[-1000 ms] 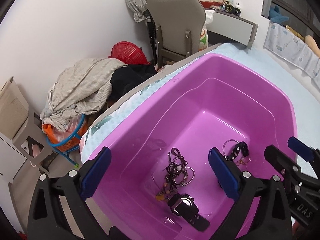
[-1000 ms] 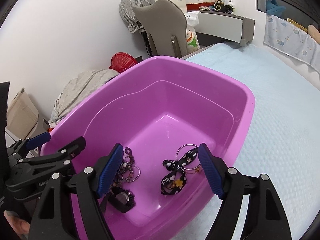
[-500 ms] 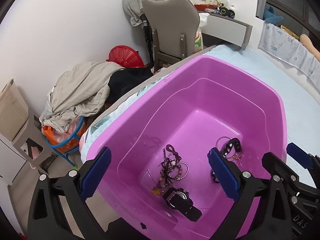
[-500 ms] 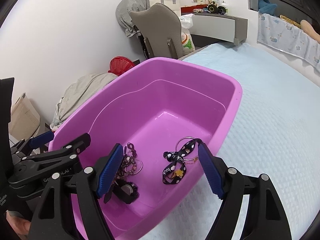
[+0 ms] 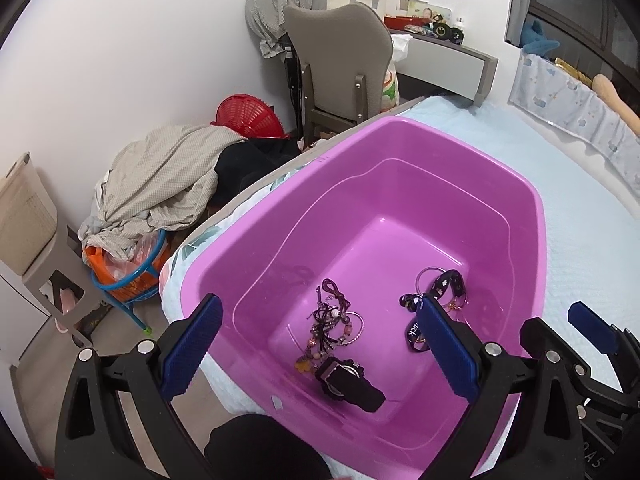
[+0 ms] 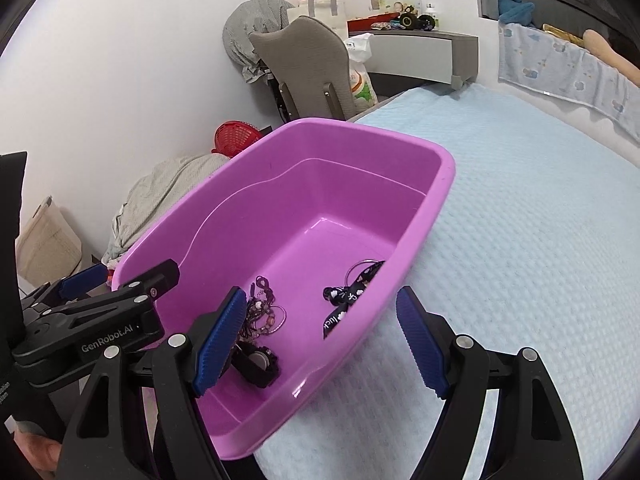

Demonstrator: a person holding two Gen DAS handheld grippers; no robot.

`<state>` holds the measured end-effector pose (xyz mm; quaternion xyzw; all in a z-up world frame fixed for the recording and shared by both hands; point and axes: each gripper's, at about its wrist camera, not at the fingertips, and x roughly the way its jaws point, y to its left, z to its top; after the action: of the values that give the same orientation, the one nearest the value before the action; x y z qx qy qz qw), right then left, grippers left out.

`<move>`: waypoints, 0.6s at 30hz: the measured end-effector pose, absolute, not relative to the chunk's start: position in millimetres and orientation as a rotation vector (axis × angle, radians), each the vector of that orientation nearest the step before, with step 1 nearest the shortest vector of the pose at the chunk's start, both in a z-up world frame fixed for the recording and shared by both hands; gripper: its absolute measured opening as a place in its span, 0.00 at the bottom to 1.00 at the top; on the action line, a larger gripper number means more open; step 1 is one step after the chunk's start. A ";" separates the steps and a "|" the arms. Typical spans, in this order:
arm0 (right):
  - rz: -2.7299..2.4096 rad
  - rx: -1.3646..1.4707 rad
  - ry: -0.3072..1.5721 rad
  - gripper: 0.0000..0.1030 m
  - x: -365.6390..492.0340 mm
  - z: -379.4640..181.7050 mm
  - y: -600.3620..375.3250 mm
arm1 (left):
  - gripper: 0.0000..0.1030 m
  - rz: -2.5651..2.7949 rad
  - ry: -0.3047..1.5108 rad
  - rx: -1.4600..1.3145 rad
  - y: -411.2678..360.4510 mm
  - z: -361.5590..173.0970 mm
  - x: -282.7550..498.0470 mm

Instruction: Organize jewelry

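On the left, the left tool (image 5: 316,350) is hovering over the near rim of the tub (image 5: 536,216), its jaws spread wide and gripping nothing. The tub is sitting on the bed (image 6: 540,240), close to the edge by the wall, probably so both tools can reach in from the near side.

Inside, a tangle of beaded bracelets (image 5: 332,324) is lying toward the left of the floor, with a black watch (image 5: 348,380) just beside it, nearer the camera. Farther right, a black strap (image 5: 436,292) is lying across a thin bangle (image 5: 430,276), near the right wall. So the jewelry is resting in two loose clusters, apart from each other.

On the right, the right tool (image 6: 320,340) is likewise released and empty, hanging above the tub's right-hand rim, one finger over the inside and one over the bed. This could fit pieces just dropped in, or pieces waiting to be lifted out.
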<state>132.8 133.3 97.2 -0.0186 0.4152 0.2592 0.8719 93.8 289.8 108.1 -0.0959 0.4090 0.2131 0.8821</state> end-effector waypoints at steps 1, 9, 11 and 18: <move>0.542 -0.037 0.868 0.72 131.4 97.3 132.4 | 0.93 0.445 0.849 -0.197 288.1 109.0 92.5; 0.539 -0.036 0.861 0.72 122.5 98.9 129.5 | 0.93 0.458 0.837 -0.199 283.0 113.8 84.5; 0.538 -0.037 0.860 0.72 120.4 98.6 128.6 | 0.93 0.460 0.836 -0.200 282.5 114.8 82.9; 0.538 -0.026 0.867 0.72 115.5 95.6 123.8 | 0.93 0.460 0.839 -0.206 280.7 114.7 80.4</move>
<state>115.5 123.8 95.6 -0.0124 0.4151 0.2575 0.8725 80.4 280.7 114.7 -0.0990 0.4031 0.2210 0.8825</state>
